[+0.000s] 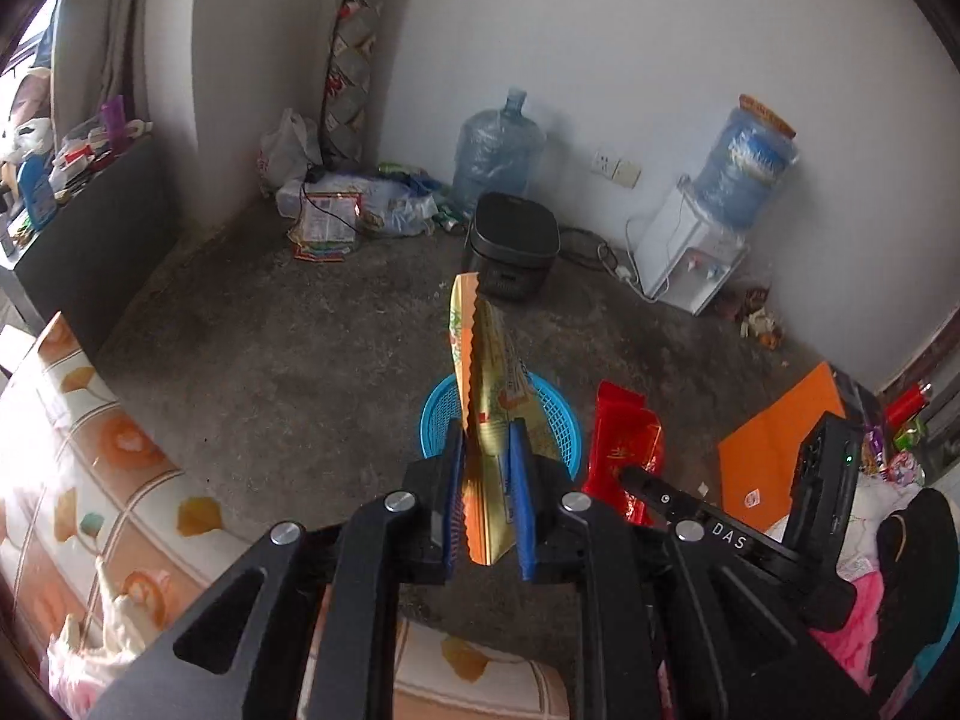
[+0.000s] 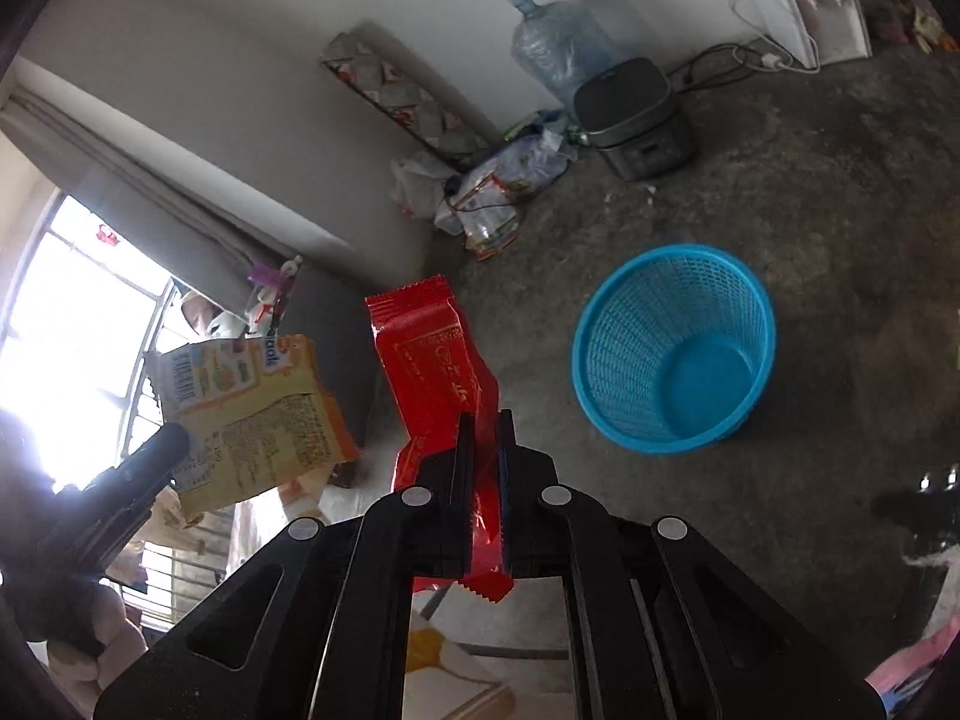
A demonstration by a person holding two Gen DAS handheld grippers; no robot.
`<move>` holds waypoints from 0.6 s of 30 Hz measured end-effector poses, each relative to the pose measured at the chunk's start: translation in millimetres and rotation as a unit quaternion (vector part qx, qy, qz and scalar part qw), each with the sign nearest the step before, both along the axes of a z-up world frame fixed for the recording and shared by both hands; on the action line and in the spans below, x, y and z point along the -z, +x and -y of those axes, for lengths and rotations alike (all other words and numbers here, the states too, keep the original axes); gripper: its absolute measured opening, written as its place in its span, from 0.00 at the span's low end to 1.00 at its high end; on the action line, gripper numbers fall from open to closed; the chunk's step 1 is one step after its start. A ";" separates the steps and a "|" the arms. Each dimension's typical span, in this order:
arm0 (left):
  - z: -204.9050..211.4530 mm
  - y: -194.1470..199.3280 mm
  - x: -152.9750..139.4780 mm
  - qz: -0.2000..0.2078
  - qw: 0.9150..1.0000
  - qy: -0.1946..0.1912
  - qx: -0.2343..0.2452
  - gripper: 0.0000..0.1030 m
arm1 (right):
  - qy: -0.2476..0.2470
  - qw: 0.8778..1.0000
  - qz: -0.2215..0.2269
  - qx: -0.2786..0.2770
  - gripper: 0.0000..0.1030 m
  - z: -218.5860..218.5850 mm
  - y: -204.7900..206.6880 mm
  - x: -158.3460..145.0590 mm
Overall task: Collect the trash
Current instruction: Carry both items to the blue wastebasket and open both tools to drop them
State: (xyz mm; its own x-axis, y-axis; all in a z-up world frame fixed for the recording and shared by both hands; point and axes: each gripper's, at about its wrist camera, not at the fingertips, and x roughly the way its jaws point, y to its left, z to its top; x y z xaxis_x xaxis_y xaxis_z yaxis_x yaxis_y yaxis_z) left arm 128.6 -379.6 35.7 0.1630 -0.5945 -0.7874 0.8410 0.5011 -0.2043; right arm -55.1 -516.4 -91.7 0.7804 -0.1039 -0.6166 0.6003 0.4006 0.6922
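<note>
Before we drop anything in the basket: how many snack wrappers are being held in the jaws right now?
2. The yellow wrapper is clamped in the left gripper; the red wrapper is clamped in the right gripper. Neither is in the blue basket yet.

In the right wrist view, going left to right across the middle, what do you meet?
Yellow snack packet → red wrapper held in the right tool → blue mesh basket, standing on the floor with nothing visible inside.
</note>
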 end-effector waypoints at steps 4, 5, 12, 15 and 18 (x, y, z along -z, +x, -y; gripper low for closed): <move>80.3 23.2 67.5 -0.032 0.998 0.048 0.035 0.14 | 0.021 0.998 -0.049 0.031 0.08 44.8 28.5 39.2; 95.9 28.2 84.3 -0.039 0.997 0.057 0.040 0.17 | 0.021 0.997 -0.061 0.036 0.08 54.6 32.7 48.8; 148.2 48.9 168.6 -0.035 0.994 0.106 0.004 0.58 | 0.049 0.984 -0.163 0.045 0.43 107.6 51.9 123.8; 149.3 52.7 175.2 -0.047 0.993 0.110 -0.005 0.61 | 0.071 0.980 -0.179 0.040 0.43 110.7 44.1 143.3; 142.1 56.4 166.7 -0.036 0.994 0.101 -0.006 0.65 | 0.066 0.982 -0.168 0.054 0.43 107.1 30.9 137.9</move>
State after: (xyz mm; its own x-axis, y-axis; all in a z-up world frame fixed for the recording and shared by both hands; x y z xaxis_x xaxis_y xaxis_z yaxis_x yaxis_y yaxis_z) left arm 185.0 -521.7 -131.1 0.1083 -0.4214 -0.9004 0.8210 0.5486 -0.1580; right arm -24.2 -623.4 -229.6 0.5193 -0.0772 -0.8511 0.8377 0.2431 0.4891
